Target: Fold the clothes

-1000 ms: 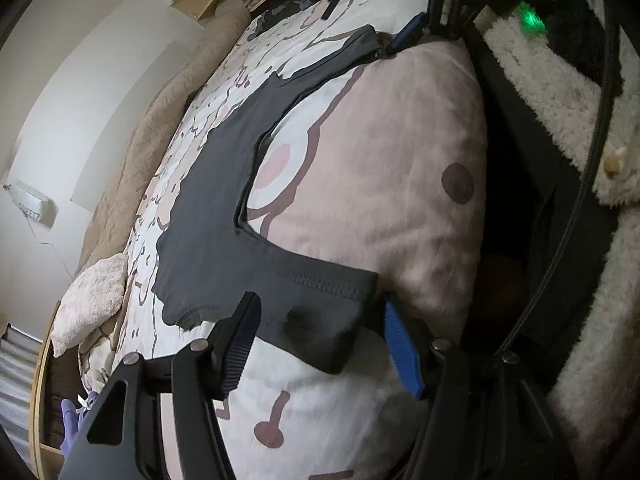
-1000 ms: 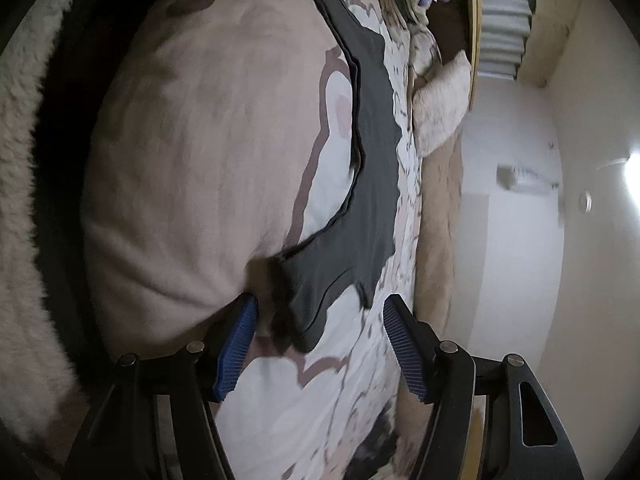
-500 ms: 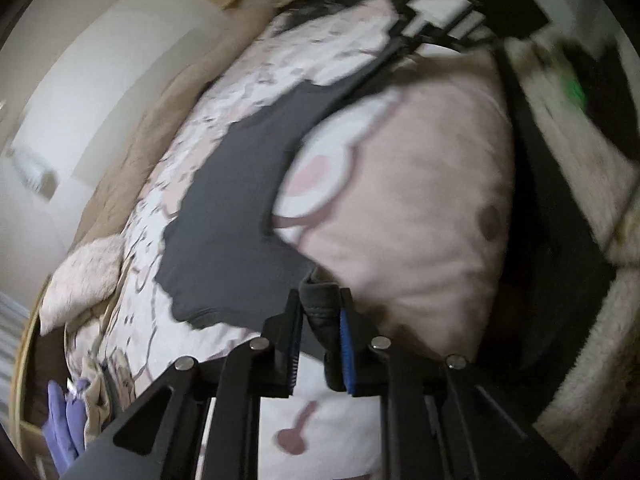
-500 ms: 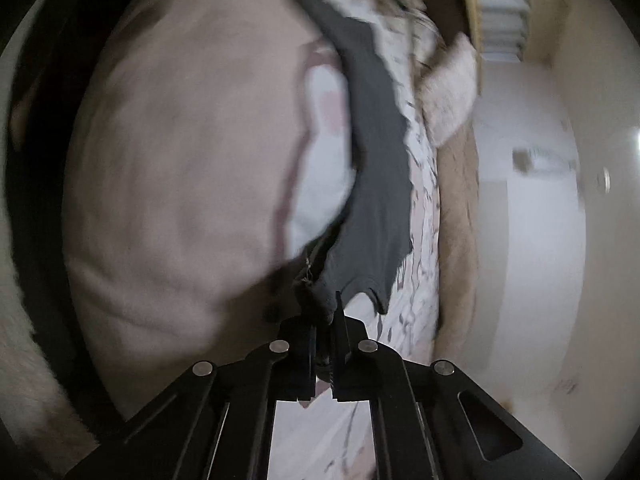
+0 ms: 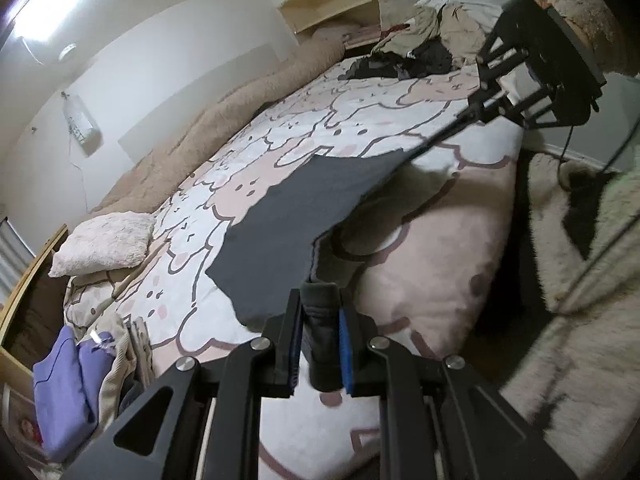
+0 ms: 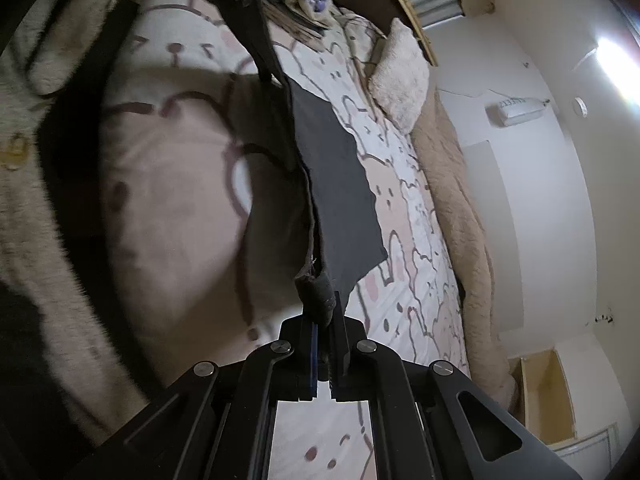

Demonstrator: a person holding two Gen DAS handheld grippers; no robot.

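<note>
Garment: dark grey garment (image 5: 296,216) was stretched taut above the bed (image 5: 360,128), held at two opposite ends; far edge still touched the bed's patterned cover
Left gripper (image 5: 320,344): jaws were clamped on a bunched end of the garment, near the bed's rounded front edge
Right gripper (image 6: 323,344): jaws were nearly together, pinching the other bunched end; in the left wrist view it (image 5: 480,108) sat at the far end of the garment, above the bed
Garment, right wrist view: the cloth (image 6: 340,184) ran away from the jaws as a narrow sheet, hanging over the bed
Clothes pile (image 5: 416,48): lay at the far end of the bed
Pillow (image 5: 104,244): pale fluffy one, on the bed's wall side
Purple cloth (image 5: 64,392): folded, beside the bed's near corner
Blanket (image 5: 224,120): beige, along the bed against the wall
</note>
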